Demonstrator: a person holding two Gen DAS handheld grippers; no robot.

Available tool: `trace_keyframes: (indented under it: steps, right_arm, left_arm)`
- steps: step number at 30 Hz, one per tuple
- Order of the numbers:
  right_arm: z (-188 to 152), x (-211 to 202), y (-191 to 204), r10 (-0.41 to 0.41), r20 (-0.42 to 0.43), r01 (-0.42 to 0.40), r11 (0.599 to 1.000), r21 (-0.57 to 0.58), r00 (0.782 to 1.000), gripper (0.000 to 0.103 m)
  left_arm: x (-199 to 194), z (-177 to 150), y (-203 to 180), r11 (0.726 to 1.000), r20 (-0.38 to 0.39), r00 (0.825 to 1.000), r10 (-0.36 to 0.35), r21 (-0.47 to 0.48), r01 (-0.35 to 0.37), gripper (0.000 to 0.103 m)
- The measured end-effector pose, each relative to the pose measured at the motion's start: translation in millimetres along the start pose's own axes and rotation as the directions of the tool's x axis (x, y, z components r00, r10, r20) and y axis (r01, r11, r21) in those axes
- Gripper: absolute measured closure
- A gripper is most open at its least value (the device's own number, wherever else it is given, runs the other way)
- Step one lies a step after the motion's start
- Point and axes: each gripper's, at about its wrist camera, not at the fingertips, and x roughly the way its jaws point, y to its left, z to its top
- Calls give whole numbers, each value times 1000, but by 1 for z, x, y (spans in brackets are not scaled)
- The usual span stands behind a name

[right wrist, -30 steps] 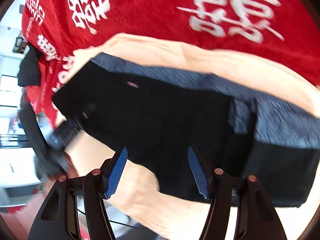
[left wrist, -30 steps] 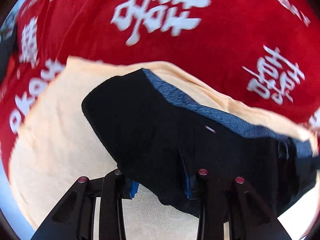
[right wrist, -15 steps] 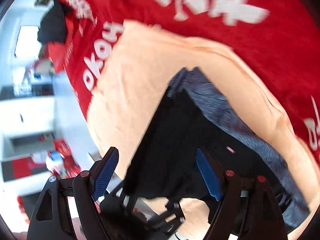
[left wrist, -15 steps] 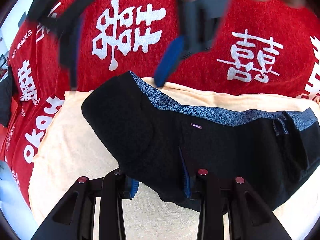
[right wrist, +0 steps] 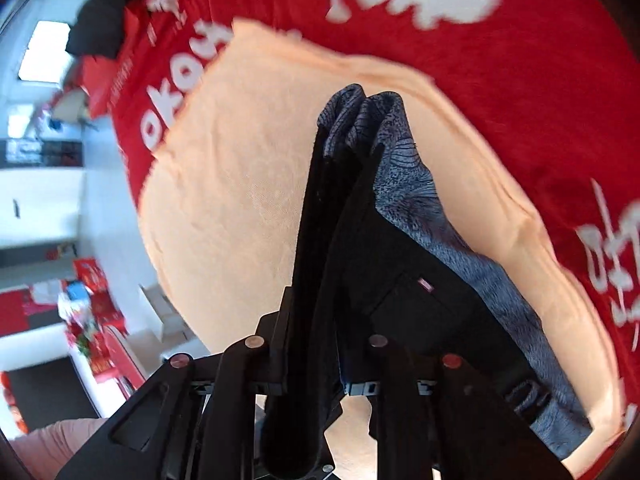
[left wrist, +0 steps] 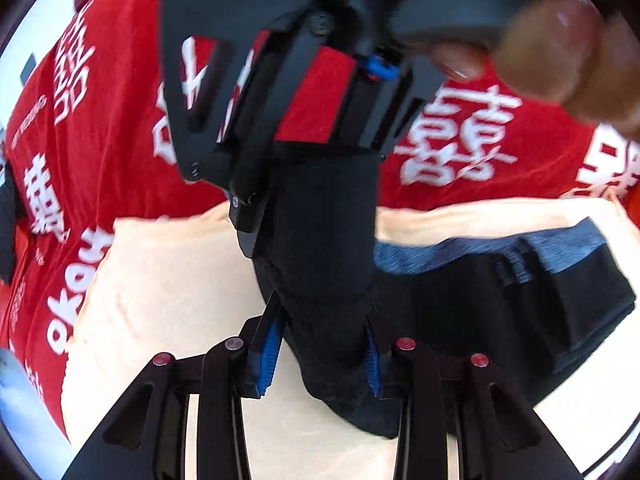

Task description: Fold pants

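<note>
The black pants (left wrist: 500, 312) with a grey-blue waistband lie on a peach cloth (left wrist: 168, 280). My left gripper (left wrist: 320, 354) is shut on a raised fold of the pants near their left end. The right gripper body (left wrist: 288, 92) hangs just above that fold in the left wrist view. In the right wrist view my right gripper (right wrist: 316, 344) is shut on the same bunched black fabric (right wrist: 320, 240), the waistband (right wrist: 408, 184) standing up beyond it.
A red cloth with white characters (left wrist: 460, 148) covers the table under the peach cloth (right wrist: 248, 184). A hand (left wrist: 560, 44) holds the right gripper at the top. A room with white furniture (right wrist: 36, 200) lies past the table edge.
The right gripper came over from the far side and closed on the pants' left end. The fabric now stands bunched up between both grippers.
</note>
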Motion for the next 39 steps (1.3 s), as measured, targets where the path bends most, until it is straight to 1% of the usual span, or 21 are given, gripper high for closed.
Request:
trace_keyframes:
  steps: [1,3,6,10,11,12,13,16,18,21,24,27,32,36,37,38,39]
  right_arm:
    - [0,-6,-1,14,19,-14,1000,10,1000,84]
    - [-16,-26,-18,62,80,-66,997,47,995,84]
    - [-51,-61,-51,132,176,-151,983,105,976,84]
    - [-96,-96,-85,172,289,-223,963,151,942,84]
    - [-113,-105,-97,183,323,-246,955,164,928,84]
    - [-123,-109,-104,190,339,-259,951,170,921,84]
    - [-139,-116,-115,202,370,-283,942,180,907,84]
    - [-175,-130,-141,216,432,-325,925,196,875,84]
    - [-194,-136,-155,221,461,-344,918,200,860,84]
    - [-229,-142,-187,232,506,-385,896,222,831,83]
    - [-258,-143,-216,232,537,-414,876,246,811,83]
    - [-282,-132,-246,225,555,-436,854,284,801,83]
    - [-309,-109,-290,197,555,-438,831,343,808,82]
    - [-319,-83,-317,187,541,-437,815,381,820,81]
    - [-321,-76,-321,190,540,-442,809,387,820,80]
    - [-321,-68,-325,195,540,-450,802,393,819,80]
    - [-322,-63,-327,198,542,-455,798,395,817,80]
  left_arm:
    - [-5,5,-9,1000,9,1000,-11,11,11,67]
    - [-15,12,-23,999,24,999,-35,25,34,67]
    - [-30,22,-49,995,43,996,-81,55,78,67]
    - [-51,31,-96,984,61,989,-133,131,124,67]
    - [-54,32,-106,980,64,988,-142,150,131,67]
    - [-58,33,-120,975,65,986,-153,174,140,67]
    - [-59,35,-133,971,64,985,-162,191,148,67]
    - [-66,37,-166,955,55,982,-183,246,164,67]
    - [-68,37,-188,944,50,981,-187,284,165,67]
    - [-69,34,-222,924,36,980,-197,340,173,67]
    - [-65,32,-255,904,10,977,-212,381,192,67]
    - [-54,27,-286,886,-23,975,-220,412,210,67]
    - [-29,9,-327,866,-89,972,-217,441,234,67]
    - [-9,-7,-347,859,-140,975,-174,462,220,66]
    - [-5,-10,-349,858,-149,976,-158,469,211,60]
    - [-3,-12,-349,857,-160,974,-159,468,217,57]
    - [-2,-14,-347,857,-168,972,-164,464,224,57]
